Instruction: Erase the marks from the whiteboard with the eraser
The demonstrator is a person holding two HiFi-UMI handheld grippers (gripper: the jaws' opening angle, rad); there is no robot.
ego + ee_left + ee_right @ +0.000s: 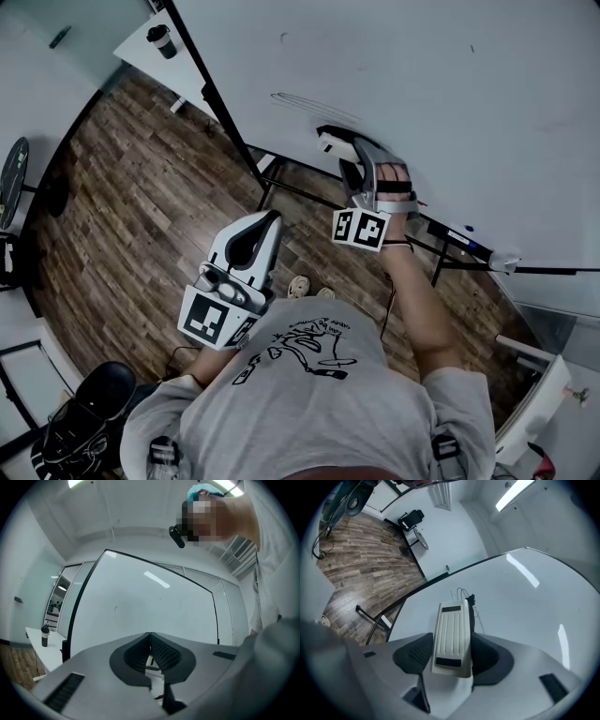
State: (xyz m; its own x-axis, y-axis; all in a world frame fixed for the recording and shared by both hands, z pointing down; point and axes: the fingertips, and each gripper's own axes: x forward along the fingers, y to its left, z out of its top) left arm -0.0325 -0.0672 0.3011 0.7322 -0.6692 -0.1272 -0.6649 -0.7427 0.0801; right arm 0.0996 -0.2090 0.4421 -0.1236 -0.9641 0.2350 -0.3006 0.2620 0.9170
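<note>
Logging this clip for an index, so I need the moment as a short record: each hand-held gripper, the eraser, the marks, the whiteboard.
right hand-held gripper: shut on the eraser, pointed at the whiteboard
left hand-held gripper: shut, empty, held back near the torso
eraser: white ribbed back visible, far end close to the marks
marks: thin looping lines, not yet erased
eraser-whiteboard contact: cannot tell

No words or numbers can be read anywhere. The shirt carries a black print with lettering arched over a drawing, too small and blurred to make out. Just ahead of the shirt, the left cube and the right cube show only black-and-white square patterns.
</note>
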